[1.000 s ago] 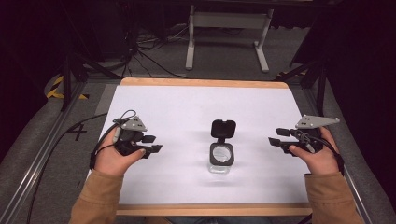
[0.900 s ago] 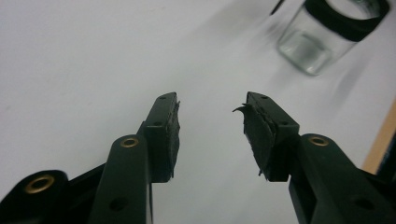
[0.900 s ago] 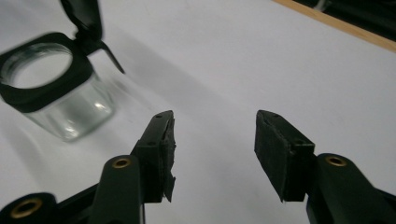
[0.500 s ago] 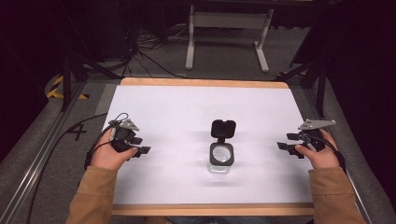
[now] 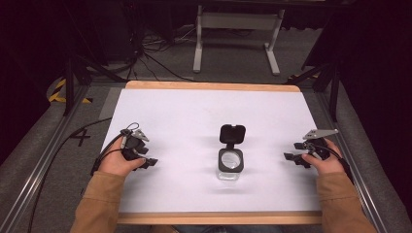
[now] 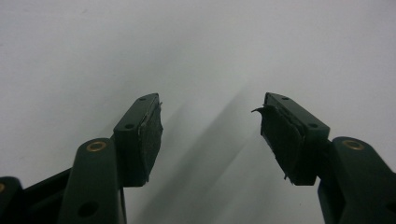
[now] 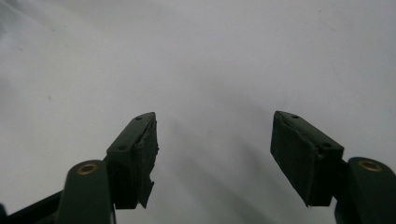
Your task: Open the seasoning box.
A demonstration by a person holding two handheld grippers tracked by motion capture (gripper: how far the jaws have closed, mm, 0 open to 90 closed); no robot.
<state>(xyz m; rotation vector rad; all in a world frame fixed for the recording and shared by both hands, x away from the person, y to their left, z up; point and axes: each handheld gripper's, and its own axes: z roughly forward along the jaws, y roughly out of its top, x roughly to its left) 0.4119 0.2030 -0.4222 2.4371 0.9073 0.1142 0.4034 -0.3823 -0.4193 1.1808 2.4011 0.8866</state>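
A small clear container stands in the middle of the white table, its black hinged lid flipped open toward the far side. My left gripper is low over the table to the container's left, with its fingertips toward it and well apart from it. My right gripper is low at the right, also apart from it. Both have just been opening. In the left gripper view the left gripper is open over bare white surface, and so is the right gripper in its own view.
The table's wooden edges run along the far and near sides. Grey rails flank it left and right. Beyond the far edge stands a metal frame, with cables on the floor. The left gripper's cable trails off the table's left side.
Both hands have come down toward the table, from raised to just above it. Both pairs of jaws stand wider than before. The container has not moved.
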